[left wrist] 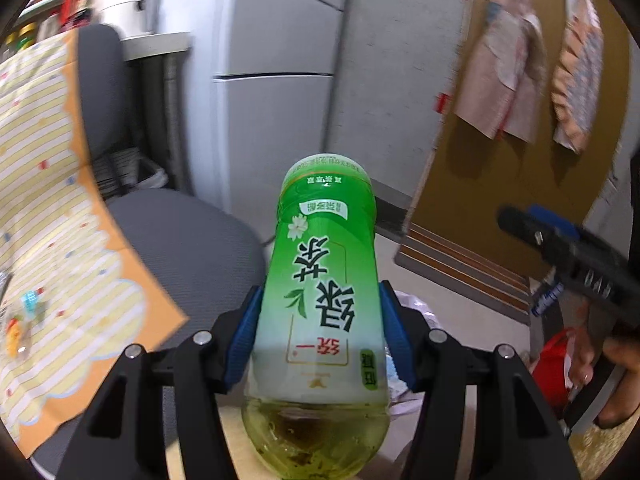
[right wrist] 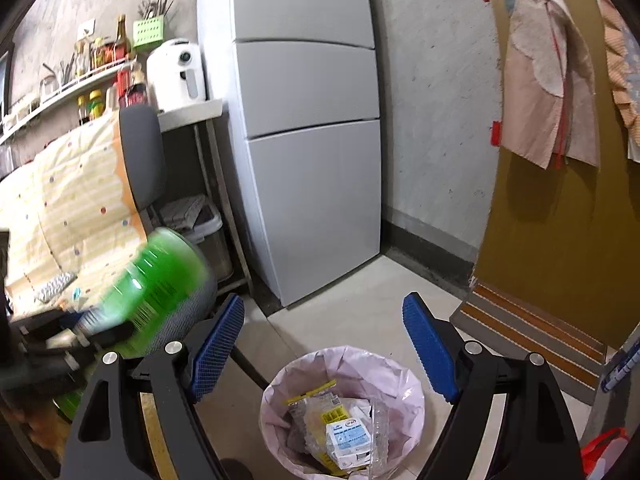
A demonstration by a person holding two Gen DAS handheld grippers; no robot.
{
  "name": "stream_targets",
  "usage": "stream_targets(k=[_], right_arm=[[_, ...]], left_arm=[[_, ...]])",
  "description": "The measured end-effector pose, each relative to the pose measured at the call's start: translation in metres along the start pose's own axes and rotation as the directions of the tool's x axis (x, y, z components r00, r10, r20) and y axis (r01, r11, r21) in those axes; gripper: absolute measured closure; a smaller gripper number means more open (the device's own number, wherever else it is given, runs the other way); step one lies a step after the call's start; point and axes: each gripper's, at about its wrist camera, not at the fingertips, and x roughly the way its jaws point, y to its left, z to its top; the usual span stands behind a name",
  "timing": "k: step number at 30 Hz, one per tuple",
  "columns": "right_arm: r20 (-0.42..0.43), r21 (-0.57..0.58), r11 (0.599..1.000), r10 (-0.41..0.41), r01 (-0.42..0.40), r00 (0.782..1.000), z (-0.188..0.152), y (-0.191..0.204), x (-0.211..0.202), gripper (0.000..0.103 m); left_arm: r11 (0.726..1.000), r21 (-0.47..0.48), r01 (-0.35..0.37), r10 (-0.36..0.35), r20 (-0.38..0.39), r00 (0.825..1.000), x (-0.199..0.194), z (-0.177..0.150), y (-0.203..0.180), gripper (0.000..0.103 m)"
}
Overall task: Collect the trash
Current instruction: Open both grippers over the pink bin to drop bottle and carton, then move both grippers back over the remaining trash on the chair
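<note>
Kitchen: bottle (left wrist: 320, 300) between left jaws.

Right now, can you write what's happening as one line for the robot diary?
left gripper: shut on green tea bottle | right gripper: open, empty, above trash bin | bin: pink liner, wrappers and carton inside | bottle: not yet binned

The green plastic tea bottle (left wrist: 320, 304), seen upside down in the left wrist view, bears on its label the large dark-green characters 绿茶 and, nearer its base, the red brand name 统一 on a white panel. Smaller print on that label and on the white-and-blue carton (right wrist: 349, 442) inside the pink-lined waste bin (right wrist: 400, 380) is too small to read.
</note>
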Motion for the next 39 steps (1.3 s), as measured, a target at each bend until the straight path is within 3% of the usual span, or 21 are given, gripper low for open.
stream_targets(k=[9, 13, 16, 28, 34, 39], right_arm=[[0.019, 0.022, 0.998, -0.061, 0.061, 0.998, 0.003, -0.031, -0.006, 0.022], [0.004, 0.043, 0.996, -0.077, 0.077, 0.997, -0.001, -0.04, -0.002, 0.022], [-0.014, 0.035, 0.996, -0.076, 0.076, 0.997, -0.005, -0.039, 0.003, 0.022], [-0.042, -0.015, 1.0, 0.0, -0.001, 0.999, -0.005, 0.004, 0.012, 0.022], [-0.063, -0.061, 0.995, 0.074, -0.078, 0.995, -0.003, 0.045, 0.017, 0.022], [-0.087, -0.12, 0.976, 0.171, -0.181, 0.981, 0.001, 0.095, 0.025, 0.022]], left_arm=[[0.99, 0.095, 0.1, -0.092, -0.083, 0.992, 0.064, 0.003, -0.054, 0.046], [0.99, 0.094, 0.103, -0.093, -0.103, 0.99, 0.086, 0.01, -0.059, 0.03], [0.993, 0.078, 0.092, -0.084, -0.102, 0.991, 0.084, 0.009, -0.05, 0.03], [0.996, -0.015, -0.091, 0.09, -0.057, 0.994, 0.03, -0.009, 0.021, 0.03], [0.979, -0.082, -0.185, 0.184, -0.029, 0.983, -0.014, -0.018, 0.058, 0.03], [0.95, -0.154, -0.271, 0.272, -0.017, 0.962, -0.057, -0.031, 0.097, 0.03]])
